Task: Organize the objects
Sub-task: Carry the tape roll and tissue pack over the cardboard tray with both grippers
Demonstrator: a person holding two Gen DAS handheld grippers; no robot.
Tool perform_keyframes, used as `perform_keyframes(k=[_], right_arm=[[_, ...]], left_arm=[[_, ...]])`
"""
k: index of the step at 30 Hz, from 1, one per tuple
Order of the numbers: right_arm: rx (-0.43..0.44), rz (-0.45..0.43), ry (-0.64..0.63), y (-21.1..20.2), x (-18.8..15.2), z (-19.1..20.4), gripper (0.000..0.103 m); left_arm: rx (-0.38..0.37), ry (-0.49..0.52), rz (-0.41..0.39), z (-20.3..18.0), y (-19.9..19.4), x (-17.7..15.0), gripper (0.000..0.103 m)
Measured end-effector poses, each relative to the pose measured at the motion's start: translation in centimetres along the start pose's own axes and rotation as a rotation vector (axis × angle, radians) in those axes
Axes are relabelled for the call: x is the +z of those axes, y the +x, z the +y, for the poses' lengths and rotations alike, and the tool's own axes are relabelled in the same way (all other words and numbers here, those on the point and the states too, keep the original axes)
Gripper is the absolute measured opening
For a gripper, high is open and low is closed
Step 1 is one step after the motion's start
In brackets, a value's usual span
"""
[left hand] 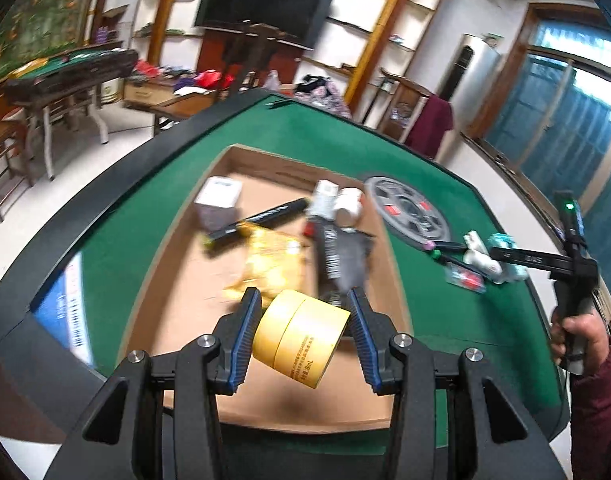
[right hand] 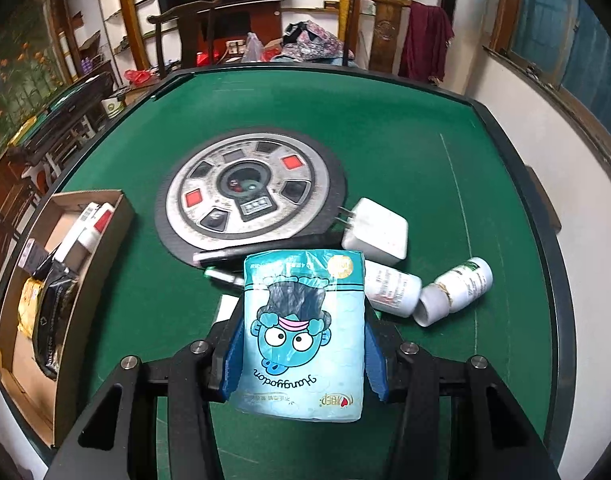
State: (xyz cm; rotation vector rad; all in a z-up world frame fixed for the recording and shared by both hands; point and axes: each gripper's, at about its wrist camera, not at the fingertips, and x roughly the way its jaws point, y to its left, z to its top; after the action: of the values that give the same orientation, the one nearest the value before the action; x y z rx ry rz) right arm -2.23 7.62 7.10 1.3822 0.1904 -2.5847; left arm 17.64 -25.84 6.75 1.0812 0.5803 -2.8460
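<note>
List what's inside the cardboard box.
In the cardboard box: white carton, black marker, gold packet, black pouch, white bottles. Whatever lies beneath them is hidden.
</note>
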Motion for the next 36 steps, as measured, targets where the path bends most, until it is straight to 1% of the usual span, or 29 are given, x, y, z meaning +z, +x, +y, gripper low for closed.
perform_keyframes(k=[7,11,17,21,27,30,33,36], right_arm=[[-0.015,-0.012,-0.088,-0.4,0.2,4.1,0.054],[-0.012,-0.015,-0.137,-0.4,0.4,6.5,0.054],[0.02,-0.016,-0.193,-0.6,0.4,10.4,0.054],[0.084,-0.013,-0.217,-1.0,0.2,13.1,0.054],[0.236,0.011,-0.268,-1.5,-0.3,18.3,0.054],[0.287,0.022,-0.293,-1.7,-0.9,20.5,0.054],[0.314,0.017,-0.313,-2.0,-1.4,21.8,0.054],[0.319,0.008,-0.315,-2.2,-0.9,22.0,0.054]], left_arm=[[0.033,-0.047,0.011,3.3,0.0,-0.3,0.044],[0.039,-0.04,0.007,3.9,0.0,0.1,0.044],[0.031,-0.029,0.012,4.3,0.5,0.3,0.044],[0.021,-0.032,0.018,4.6,0.6,0.3,0.044],[0.025,-0.019,0.03,5.1,1.0,0.2,0.044],[0.029,-0.015,0.035,5.3,1.3,0.3,0.044],[0.02,-0.014,0.035,5.5,1.4,0.7,0.044],[-0.007,-0.008,0.025,5.4,1.3,1.8,0.044]])
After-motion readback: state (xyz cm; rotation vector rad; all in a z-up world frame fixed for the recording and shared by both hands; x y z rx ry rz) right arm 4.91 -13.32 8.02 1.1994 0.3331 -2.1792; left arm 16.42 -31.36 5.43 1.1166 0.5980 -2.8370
